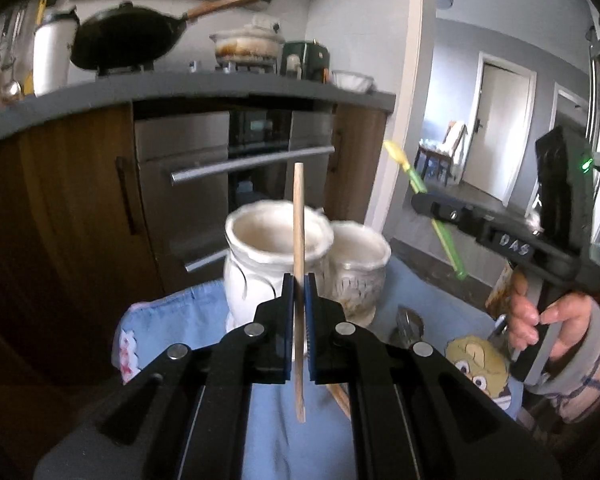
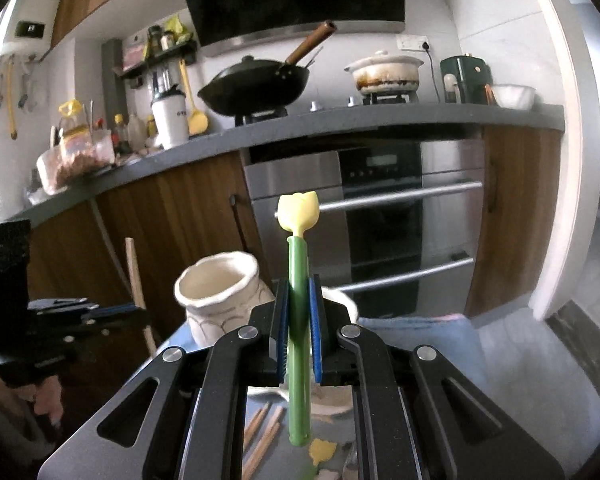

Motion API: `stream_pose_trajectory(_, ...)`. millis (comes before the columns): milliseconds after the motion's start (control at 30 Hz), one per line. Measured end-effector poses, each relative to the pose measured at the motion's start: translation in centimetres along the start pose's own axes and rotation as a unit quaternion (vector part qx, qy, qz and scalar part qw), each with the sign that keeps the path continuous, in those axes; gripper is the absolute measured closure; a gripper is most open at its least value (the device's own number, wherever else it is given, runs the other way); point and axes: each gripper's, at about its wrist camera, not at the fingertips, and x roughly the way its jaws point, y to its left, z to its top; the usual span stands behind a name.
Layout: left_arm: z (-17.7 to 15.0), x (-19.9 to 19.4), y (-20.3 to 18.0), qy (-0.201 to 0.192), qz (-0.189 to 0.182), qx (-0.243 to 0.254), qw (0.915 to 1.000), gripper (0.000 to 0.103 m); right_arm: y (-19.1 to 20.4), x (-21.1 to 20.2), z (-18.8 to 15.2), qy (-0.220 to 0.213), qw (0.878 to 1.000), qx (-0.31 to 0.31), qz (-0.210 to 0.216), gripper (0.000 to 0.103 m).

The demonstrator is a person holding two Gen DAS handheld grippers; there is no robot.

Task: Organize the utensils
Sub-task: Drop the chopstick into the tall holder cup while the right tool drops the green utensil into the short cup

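My left gripper (image 1: 299, 286) is shut on a wooden chopstick (image 1: 299, 216) that stands nearly upright in front of two white ceramic jars (image 1: 268, 256) (image 1: 360, 268). The right gripper (image 2: 298, 296) is shut on a green utensil with a yellow tulip-shaped end (image 2: 299, 264), also held upright. In the left wrist view that green utensil (image 1: 446, 240) shows slanted in the right gripper (image 1: 418, 200), with a hand (image 1: 528, 312) below. The taller jar (image 2: 220, 296) stands just left of the right gripper. The left gripper (image 2: 140, 312) with its chopstick (image 2: 134, 272) appears at the left there.
A blue cloth (image 1: 172, 320) with a cartoon print covers the table under the jars. Loose chopsticks (image 2: 266, 436) and another yellow-ended utensil (image 2: 322, 450) lie below the right gripper, a metal spoon (image 1: 410, 326) beside the jars. Behind stands a counter (image 2: 340, 122) with an oven (image 2: 380, 208) and wok (image 2: 256, 88).
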Motion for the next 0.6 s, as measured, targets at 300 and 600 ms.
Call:
stream_pose_trajectory(300, 6.2, -4.6, -0.6, -0.082, -0.018, 0.012, 0.9964, 0.098, -1.8, 2.9, 2.1, -0.029, 0.999, 0.041, 0.022, 0.093)
stream_pose_trajectory(600, 11.0, -0.4, 0.1, -0.105, 0.032, -0.001, 0.994, 0.098, -2.4, 7.8, 0.6, -0.059, 0.996, 0.067, 0.015, 0.093)
